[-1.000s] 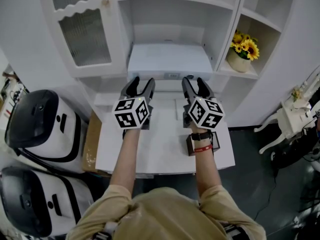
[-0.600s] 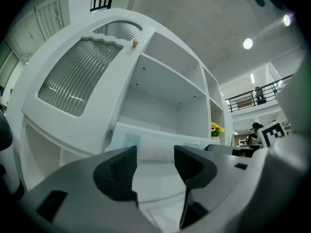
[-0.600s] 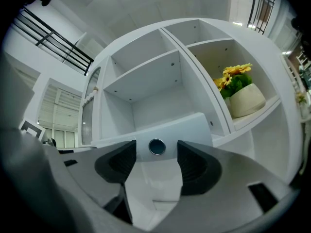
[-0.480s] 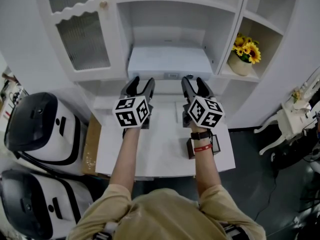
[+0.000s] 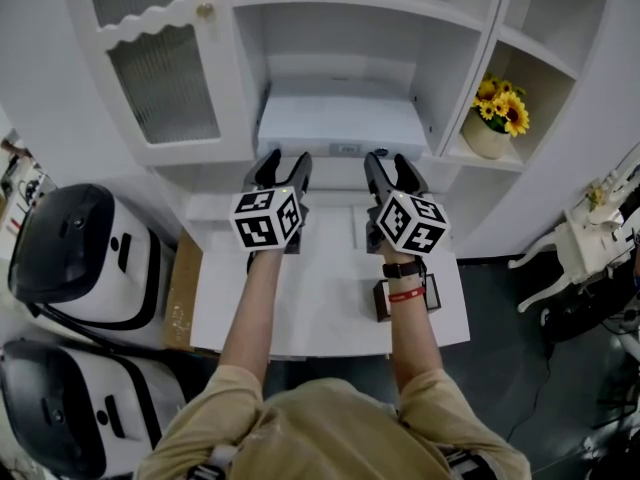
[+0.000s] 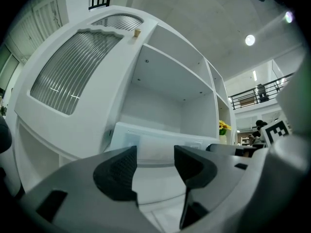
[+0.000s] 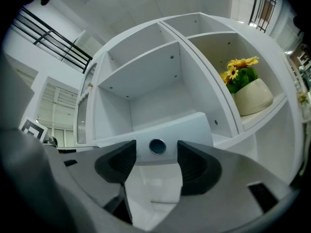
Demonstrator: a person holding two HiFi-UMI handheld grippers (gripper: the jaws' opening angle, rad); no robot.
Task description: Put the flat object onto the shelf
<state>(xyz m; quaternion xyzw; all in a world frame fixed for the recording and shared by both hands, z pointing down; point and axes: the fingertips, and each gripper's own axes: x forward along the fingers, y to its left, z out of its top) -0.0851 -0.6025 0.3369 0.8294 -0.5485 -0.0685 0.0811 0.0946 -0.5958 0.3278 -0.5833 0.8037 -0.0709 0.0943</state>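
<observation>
Little has been altered over the last second. In the head view the left tool (image 5: 282, 160), at centre left, and the right tool (image 5: 388, 160), at centre right, are found almost where they were, and the flat object (image 5: 340, 123) has not been shifted. Both tools are held level over the table (image 5: 320, 303) and pointed at the shelf (image 5: 340, 38). Their jaws are spread, as before, with nothing between the pads. In each gripper view only the flat object's near edge is seen beyond the gap, apart from the pads.

The flat object is seen lying in the shelf's middle compartment, at upper centre of the frame, with its near edge at the compartment's front, just beyond the fingertips. The placing is therefore judged to be done or nearly done. Whether a last push inward is intended cannot be told.

At upper left a compartment is closed by a ribbed glass door (image 5: 160, 78), and its contents cannot be made out. The middle compartment is occupied by the flat object alone. At upper right a pot (image 5: 484, 140) of yellow flowers (image 5: 503, 103) is kept in a side compartment.
</observation>
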